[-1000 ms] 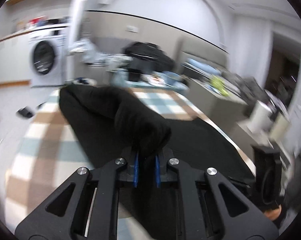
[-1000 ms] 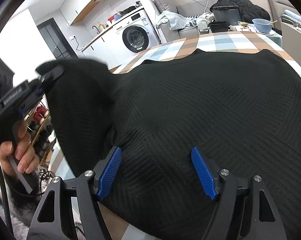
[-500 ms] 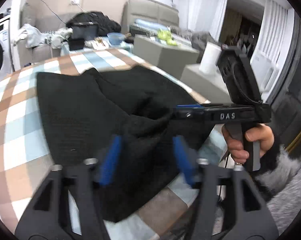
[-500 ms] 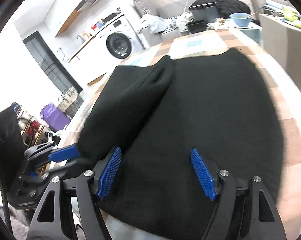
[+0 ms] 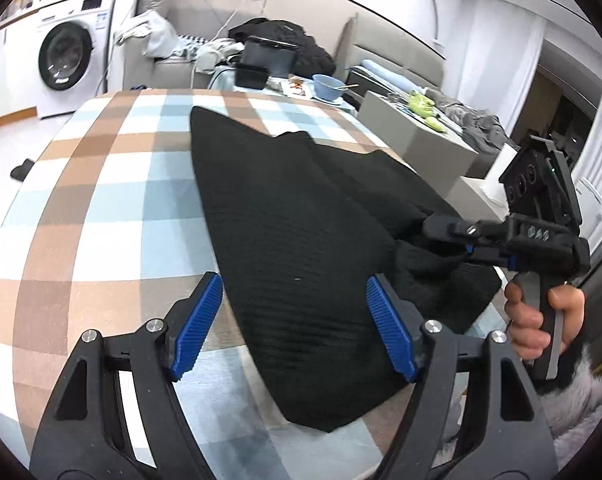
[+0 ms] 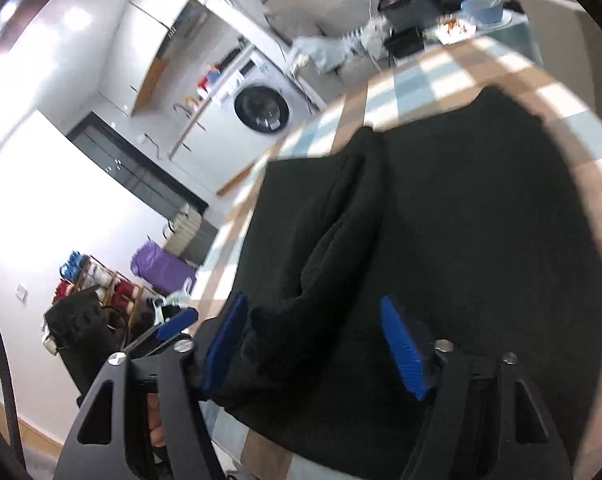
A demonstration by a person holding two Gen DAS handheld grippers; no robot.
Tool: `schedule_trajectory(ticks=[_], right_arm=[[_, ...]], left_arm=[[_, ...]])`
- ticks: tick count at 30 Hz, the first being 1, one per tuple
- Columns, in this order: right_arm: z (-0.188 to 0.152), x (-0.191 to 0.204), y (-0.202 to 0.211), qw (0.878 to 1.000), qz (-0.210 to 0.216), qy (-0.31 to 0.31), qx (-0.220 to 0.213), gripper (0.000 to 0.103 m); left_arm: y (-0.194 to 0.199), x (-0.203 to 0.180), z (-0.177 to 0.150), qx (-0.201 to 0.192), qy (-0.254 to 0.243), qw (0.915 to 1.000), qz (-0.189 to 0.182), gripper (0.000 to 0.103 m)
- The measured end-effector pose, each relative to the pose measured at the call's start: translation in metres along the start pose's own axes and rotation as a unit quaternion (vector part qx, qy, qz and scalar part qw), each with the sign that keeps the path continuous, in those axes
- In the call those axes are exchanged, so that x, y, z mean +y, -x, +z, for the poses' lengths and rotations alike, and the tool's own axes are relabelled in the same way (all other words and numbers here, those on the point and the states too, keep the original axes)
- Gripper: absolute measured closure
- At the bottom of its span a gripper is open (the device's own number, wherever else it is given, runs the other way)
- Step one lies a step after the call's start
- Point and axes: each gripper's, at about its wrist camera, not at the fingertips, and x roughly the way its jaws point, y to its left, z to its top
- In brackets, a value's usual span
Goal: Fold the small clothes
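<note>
A table under a brown, white and pale-blue checked cloth [image 5: 113, 184] carries a black ribbed knit garment [image 5: 285, 216], lying near-centre, its right side bunched. The left gripper [image 5: 293, 320] has just been opening: wide, empty. The right gripper [image 6: 313, 344], jaws just closing, straddles that bunched fold; whether its pads press, I cannot tell.

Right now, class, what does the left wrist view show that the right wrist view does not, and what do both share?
Only the left wrist view: the person's hand holding the right hand-held gripper, whose jaws have been closing around a fold of cloth, and yellow-green items on a grey block.

Only the right wrist view: a purple bag and a rack.

Both: the black garment on the checked tablecloth, the washing machine, the blue bowl.
</note>
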Motion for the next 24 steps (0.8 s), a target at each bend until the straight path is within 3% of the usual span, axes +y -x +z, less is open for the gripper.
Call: schedule_trajectory(ticks=[1, 2, 3, 4, 5, 8, 10, 13, 14, 16, 17, 19, 21, 24], right_arm=[[-0.002, 0.002, -0.008, 1.000, -0.002, 0.005, 0.007, 0.059], [-0.003, 0.004, -0.014, 1.000, -0.022, 0.014, 0.014, 0.083], [-0.003, 0.006, -0.014, 0.999, -0.039, 0.020, 0.011, 0.096], [-0.004, 0.012, -0.006, 0.999, -0.037, 0.030, -0.002, 0.096], [-0.007, 0.020, 0.008, 0.999, 0.005, 0.034, -0.020, 0.096], [-0.013, 0.027, 0.043, 0.997, 0.067, 0.033, -0.037, 0.096], [-0.021, 0.018, 0.047, 0.999, 0.040, 0.020, -0.022, 0.096], [-0.038, -0.002, 0.025, 0.993, -0.104, 0.044, 0.033, 0.095], [-0.041, -0.008, 0.021, 0.990, -0.125, 0.044, 0.042, 0.090], [-0.044, -0.009, 0.025, 0.990, -0.125, 0.051, 0.041, 0.083], [-0.043, -0.008, 0.031, 0.990, -0.125, 0.053, 0.033, 0.075], [-0.035, -0.003, 0.047, 0.990, -0.125, 0.060, -0.010, 0.065], [-0.028, 0.001, 0.055, 0.991, -0.114, 0.056, -0.036, 0.063], [-0.013, 0.008, 0.045, 0.997, -0.058, 0.041, -0.038, 0.063]], left_arm=[[-0.002, 0.002, 0.000, 0.001, 0.003, 1.0000, 0.000, 0.031], [-0.005, 0.004, 0.001, 0.000, 0.006, 1.0000, 0.000, 0.031], [-0.006, 0.007, 0.001, -0.001, 0.008, 1.0000, 0.001, 0.031], [-0.005, 0.009, 0.001, -0.001, 0.009, 1.0000, 0.003, 0.031], [-0.007, 0.008, 0.003, -0.003, 0.010, 0.9999, 0.003, 0.031], [-0.006, 0.009, 0.004, -0.006, 0.008, 1.0000, 0.000, 0.031], [-0.010, 0.004, 0.005, 0.000, 0.003, 1.0000, -0.001, 0.031], [-0.018, -0.008, 0.001, 0.016, -0.010, 0.9997, -0.013, 0.031], [-0.020, -0.013, -0.001, 0.022, -0.018, 0.9994, -0.018, 0.031], [-0.023, -0.025, -0.006, 0.036, -0.045, 0.9980, -0.026, 0.031], [-0.024, -0.032, -0.011, 0.043, -0.059, 0.9969, -0.029, 0.031], [-0.028, -0.043, -0.020, 0.059, -0.089, 0.9936, -0.037, 0.031], [-0.030, -0.053, -0.029, 0.073, -0.109, 0.9905, -0.040, 0.031], [-0.035, -0.061, -0.040, 0.093, -0.125, 0.9869, -0.042, 0.031]])
